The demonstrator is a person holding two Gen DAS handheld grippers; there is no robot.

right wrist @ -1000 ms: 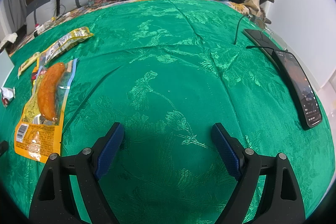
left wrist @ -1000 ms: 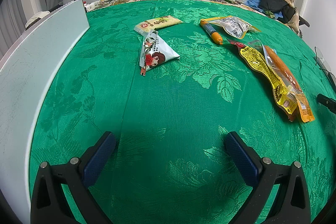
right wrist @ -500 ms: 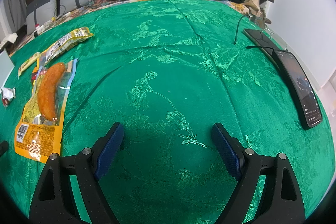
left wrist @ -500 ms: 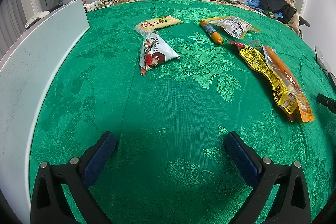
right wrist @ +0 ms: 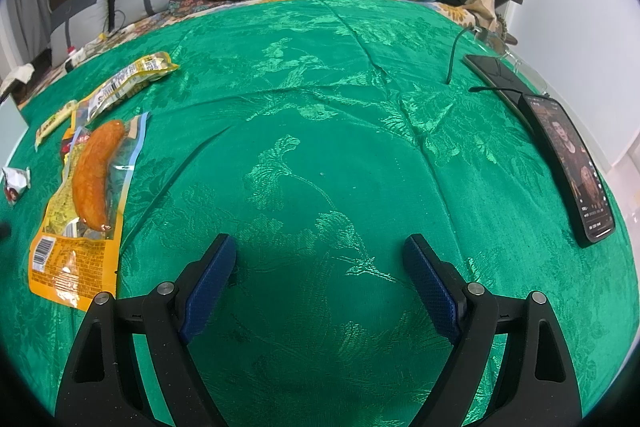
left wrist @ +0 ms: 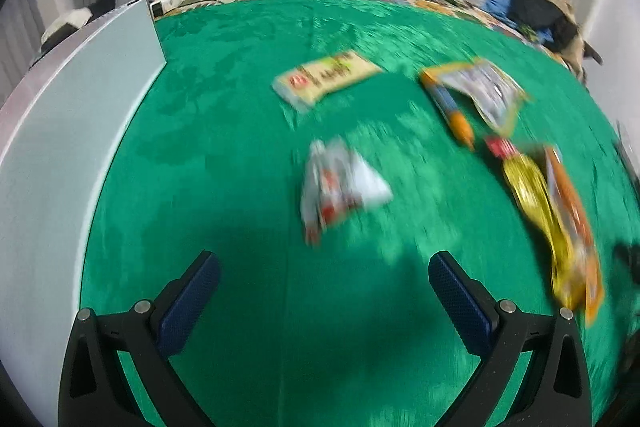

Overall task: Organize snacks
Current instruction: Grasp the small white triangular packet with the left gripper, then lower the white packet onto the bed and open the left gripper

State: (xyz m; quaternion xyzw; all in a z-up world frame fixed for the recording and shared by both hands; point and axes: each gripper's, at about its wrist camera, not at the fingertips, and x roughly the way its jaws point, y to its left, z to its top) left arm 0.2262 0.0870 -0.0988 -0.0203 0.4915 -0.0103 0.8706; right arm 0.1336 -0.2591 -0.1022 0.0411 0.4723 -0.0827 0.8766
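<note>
While both tools gape empty over the bed | left tool (left wrist: pixel 320 287) nears white triangular packet (left wrist: pixel 340 187), mid-bed | right tool (right wrist: pixel 320 271) idle | risk: slippery film sliding, green cover bunching.

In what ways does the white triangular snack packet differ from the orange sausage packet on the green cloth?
The white triangular packet is short and puffy; the sausage packet is long and flat. The white one lies just ahead of the open left gripper; the sausage packet lies to the left of the open right gripper. Both lie ungripped on the green cloth.
</note>
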